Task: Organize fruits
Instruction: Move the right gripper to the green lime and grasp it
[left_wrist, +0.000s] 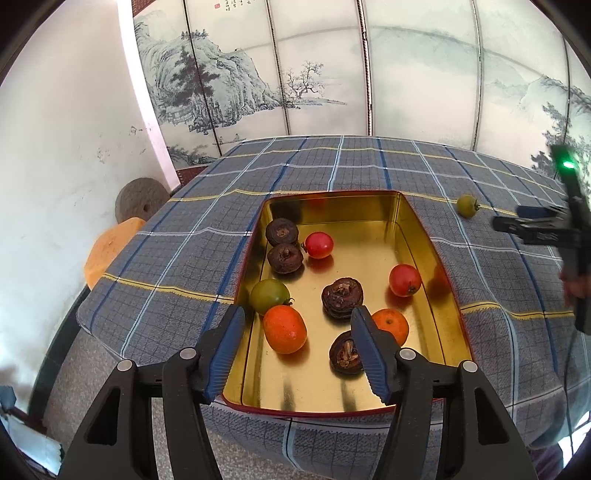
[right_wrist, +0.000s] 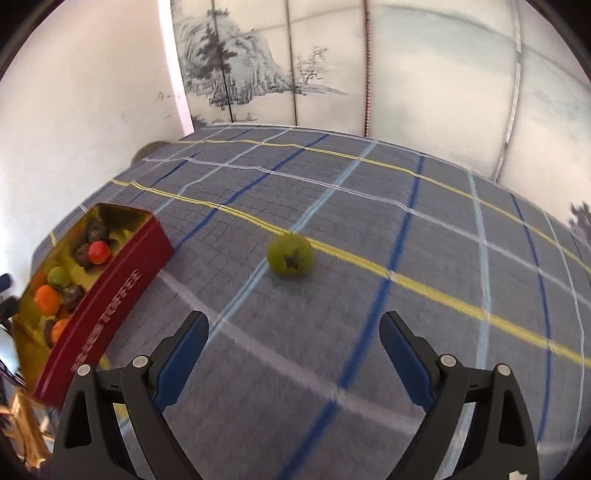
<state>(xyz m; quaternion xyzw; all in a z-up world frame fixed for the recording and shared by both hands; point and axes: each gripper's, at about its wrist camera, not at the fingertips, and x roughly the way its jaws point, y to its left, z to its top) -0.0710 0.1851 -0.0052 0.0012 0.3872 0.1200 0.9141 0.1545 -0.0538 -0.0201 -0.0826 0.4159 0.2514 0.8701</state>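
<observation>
- Left gripper (left_wrist: 297, 314): partly open above the near end of the gold-lined tin (left_wrist: 373, 212), nothing pinched between the blue pads.
- Just ahead of the left finger: an orange fruit (left_wrist: 284, 328), with a green tomato (left_wrist: 269, 295) touching it from behind, tight against the tin's left wall.
- Beside the right finger: a dark brown wrinkled fruit (left_wrist: 345, 354) partly hidden behind the pad, and a second orange fruit (left_wrist: 392, 323) just past it.
- Straight ahead between the fingers: another dark fruit (left_wrist: 341, 297); farther on, a red tomato (left_wrist: 405, 280) to the right, a second red tomato (left_wrist: 319, 244) and two more dark fruits (left_wrist: 282, 243) near the far-left corner.
- Right gripper (right_wrist: 293, 334): wide open and empty, over the checked tablecloth (right_wrist: 424, 229) (view smeared, so fine detail lost).
- Ahead of the right gripper, roughly centred between its fingers: a lone green tomato (right_wrist: 290, 256) resting on the cloth on a yellow stripe, bare cloth all the way to it.
- Far to the left of the right gripper: the tin's red outer wall (right_wrist: 107, 317), well apart from the lone tomato.
- Beyond the table: a painted folding screen (left_wrist: 332, 74); off the left edge, a grey stone disc (left_wrist: 138, 201) and an orange block (left_wrist: 110, 251).
</observation>
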